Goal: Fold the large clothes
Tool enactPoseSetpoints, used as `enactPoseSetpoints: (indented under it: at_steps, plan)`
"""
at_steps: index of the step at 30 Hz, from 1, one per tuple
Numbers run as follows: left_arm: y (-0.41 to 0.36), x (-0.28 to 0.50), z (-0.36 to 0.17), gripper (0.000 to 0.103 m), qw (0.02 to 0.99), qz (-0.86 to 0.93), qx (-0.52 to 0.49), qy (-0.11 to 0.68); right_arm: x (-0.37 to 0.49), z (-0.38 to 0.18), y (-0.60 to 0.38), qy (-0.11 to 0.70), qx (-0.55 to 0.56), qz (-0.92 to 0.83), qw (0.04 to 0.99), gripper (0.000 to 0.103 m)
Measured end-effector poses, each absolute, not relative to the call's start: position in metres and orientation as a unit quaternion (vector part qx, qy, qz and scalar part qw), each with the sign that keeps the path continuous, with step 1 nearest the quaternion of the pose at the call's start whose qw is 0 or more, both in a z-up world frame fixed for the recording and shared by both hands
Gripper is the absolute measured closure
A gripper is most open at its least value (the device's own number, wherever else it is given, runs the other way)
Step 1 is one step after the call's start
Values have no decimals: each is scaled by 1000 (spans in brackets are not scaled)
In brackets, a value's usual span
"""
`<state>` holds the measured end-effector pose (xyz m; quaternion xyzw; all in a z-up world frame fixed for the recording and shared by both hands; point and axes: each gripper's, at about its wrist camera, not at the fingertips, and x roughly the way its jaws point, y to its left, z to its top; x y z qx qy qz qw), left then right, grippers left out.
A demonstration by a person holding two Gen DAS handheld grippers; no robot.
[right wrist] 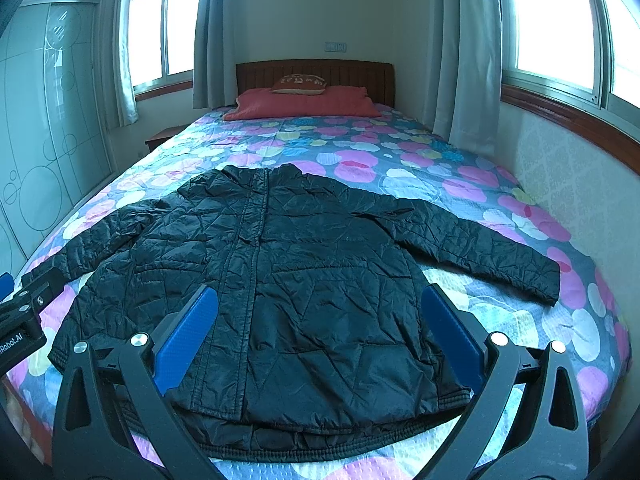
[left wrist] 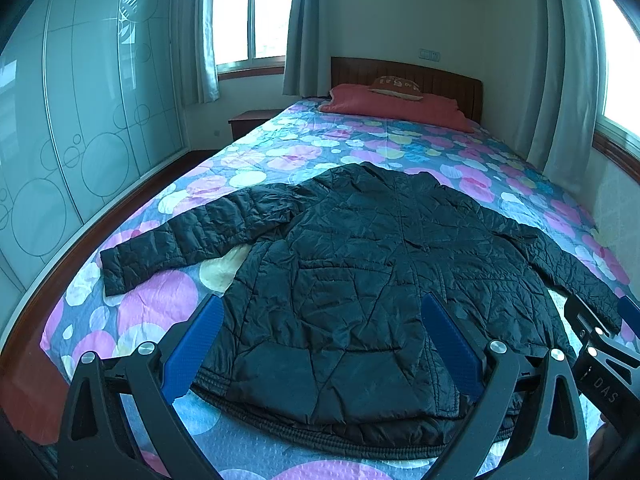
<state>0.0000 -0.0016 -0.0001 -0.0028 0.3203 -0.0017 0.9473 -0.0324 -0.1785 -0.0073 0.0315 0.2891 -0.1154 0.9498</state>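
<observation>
Quilted bedspread: pink, yellow and white discs on blue cover the bed [right wrist: 440,184], which runs away from both cameras toward a wooden headboard [right wrist: 316,76] and a red pillow [right wrist: 304,104].
Jacket position: the black padded jacket [right wrist: 288,280] lies flat on the near half of the bed, front up, hem toward the cameras and collar toward the headboard.
Long axis: the body runs hem to collar, straight ahead of both tools; the sleeves spread across that line, so the garment is widest side to side.
Left sleeve [left wrist: 180,248]: stretches out toward the wardrobe [left wrist: 80,140] side, cuff near the bed's edge, ahead and to the left of the left gripper [left wrist: 320,348].
Right sleeve [right wrist: 480,248]: reaches toward the wall under the window, cuff ahead and to the right of the right gripper [right wrist: 320,344].
Nearer hand: each sleeve lies on its own tool's side, so I judge a sleeve fold inward would fall to the same-side hand; the hem is the closest edge to both.
Left gripper state: blue pads spread wide apart, nothing between them, hovering above the hem's left part.
Right gripper state: likewise spread and unloaded, poised above the hem's right part; its neighbour shows at the left frame edge.
Progress: no fold is visible yet.
</observation>
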Motion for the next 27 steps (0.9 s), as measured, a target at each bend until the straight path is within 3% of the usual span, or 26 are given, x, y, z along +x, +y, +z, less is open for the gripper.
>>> enactPoseSetpoints:
  at_steps: [27]
  plan:
    - [0, 1, 0, 5, 946, -1, -5, 323, -31, -11, -177, 291, 31, -115, 949, 2]
